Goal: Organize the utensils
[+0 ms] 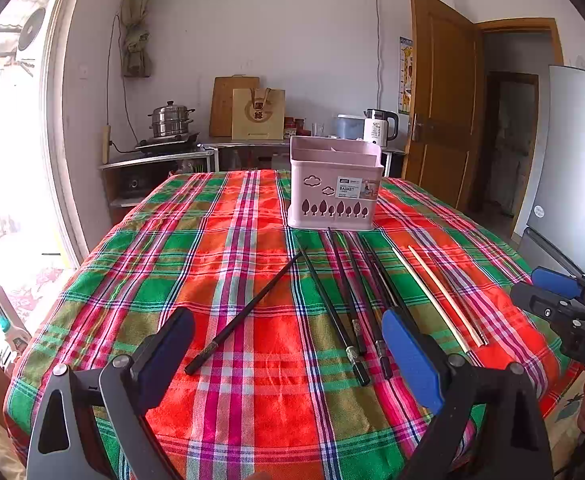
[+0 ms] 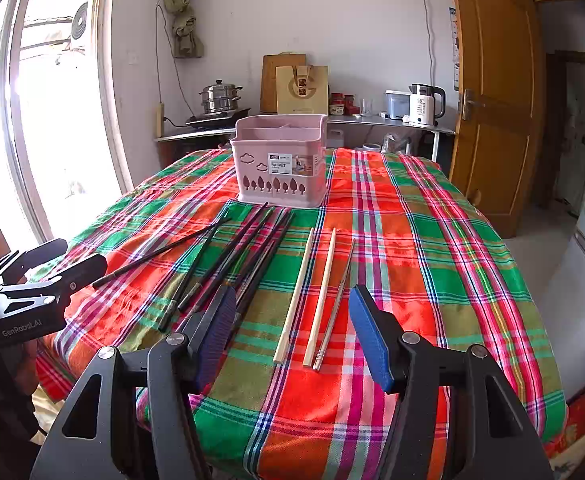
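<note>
Both tools — left tool (image 1: 288, 350), right tool (image 2: 292, 330) — gape wide, empty; chopsticks (image 2: 228, 256) before pink basket (image 2: 280, 160).

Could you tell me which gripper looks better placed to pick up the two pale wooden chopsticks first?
The right gripper, probably. It is open, and the wooden chopsticks lie directly between its fingers. The left gripper, also open, faces the black chopsticks, with the wooden pair off to its right.

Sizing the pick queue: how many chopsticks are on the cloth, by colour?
Black chopsticks: at least 5 (they overlap, so the exact count is unclear)
Pale wooden chopsticks: 2
Metal chopsticks: 2, lying side by side
Total: at least 9
</note>
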`<state>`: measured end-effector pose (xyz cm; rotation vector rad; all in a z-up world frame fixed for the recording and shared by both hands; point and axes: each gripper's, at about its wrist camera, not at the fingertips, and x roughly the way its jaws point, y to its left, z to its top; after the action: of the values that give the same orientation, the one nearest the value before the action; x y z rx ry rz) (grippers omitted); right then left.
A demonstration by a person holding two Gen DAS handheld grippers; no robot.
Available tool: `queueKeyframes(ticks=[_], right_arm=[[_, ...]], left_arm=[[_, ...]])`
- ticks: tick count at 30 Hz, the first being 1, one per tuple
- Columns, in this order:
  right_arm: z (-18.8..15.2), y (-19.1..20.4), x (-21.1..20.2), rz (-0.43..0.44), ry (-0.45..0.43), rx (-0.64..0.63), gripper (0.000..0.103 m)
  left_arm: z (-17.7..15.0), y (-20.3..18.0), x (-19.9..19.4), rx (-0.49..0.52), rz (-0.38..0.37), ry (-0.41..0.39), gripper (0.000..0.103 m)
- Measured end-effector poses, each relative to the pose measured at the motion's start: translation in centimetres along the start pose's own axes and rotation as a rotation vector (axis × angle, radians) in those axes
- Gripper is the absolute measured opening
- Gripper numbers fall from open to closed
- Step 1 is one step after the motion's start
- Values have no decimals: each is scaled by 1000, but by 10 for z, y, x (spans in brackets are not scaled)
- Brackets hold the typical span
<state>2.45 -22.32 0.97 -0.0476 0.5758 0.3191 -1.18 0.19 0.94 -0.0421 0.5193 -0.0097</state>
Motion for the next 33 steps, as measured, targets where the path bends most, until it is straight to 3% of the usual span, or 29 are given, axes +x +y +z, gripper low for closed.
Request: queueKeyframes(ticks=[33], right_arm=[[0,0,0,-1,-1,-1,60]], left_arm=[[0,3,2,-10,4,5,95]])
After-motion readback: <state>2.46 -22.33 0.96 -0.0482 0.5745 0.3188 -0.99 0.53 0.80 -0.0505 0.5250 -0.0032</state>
